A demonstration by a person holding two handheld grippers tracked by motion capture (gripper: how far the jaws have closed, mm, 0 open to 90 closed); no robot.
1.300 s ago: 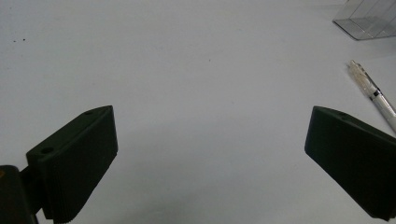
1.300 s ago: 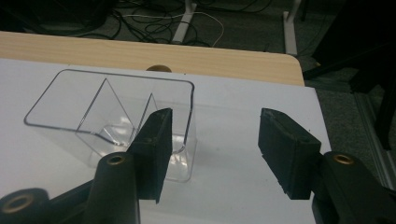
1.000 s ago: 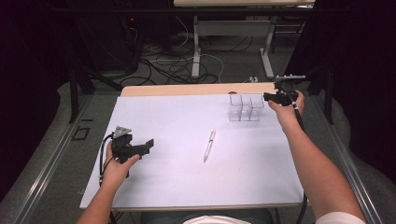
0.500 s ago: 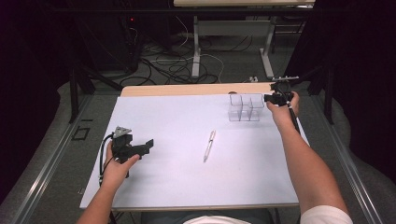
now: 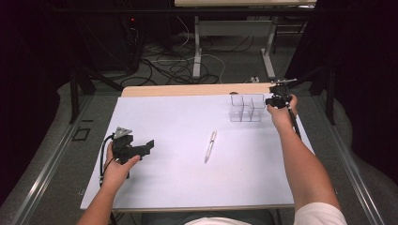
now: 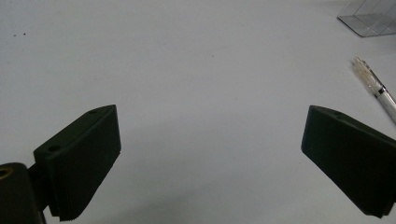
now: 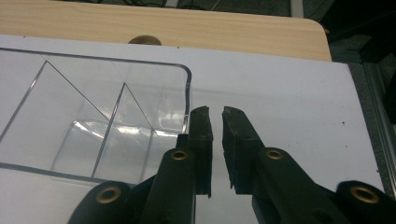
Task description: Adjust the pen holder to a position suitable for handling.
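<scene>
Your right gripper (image 5: 274, 101) sits at the far right of the white sheet (image 5: 187, 140), just beside the right wall of the clear box (image 5: 246, 108). In the right gripper view its jaws have just been closing and now stand almost together (image 7: 215, 135), with a thin gap between them. The box wall (image 7: 187, 93) lies against the outer side of the left jaw; whether that jaw touches the wall cannot be told. Nothing shows between the pads.

Your left gripper (image 5: 141, 150) rests over the near left part of the sheet, well apart from the box. In the left gripper view its jaws are spread wide (image 6: 210, 163) above bare sheet, holding nothing.

The pen (image 5: 210, 146) lies on the sheet near the middle, between the two grippers and clear of both. The box stands at the far right of the sheet, close to the wooden table edge (image 5: 187, 90).
</scene>
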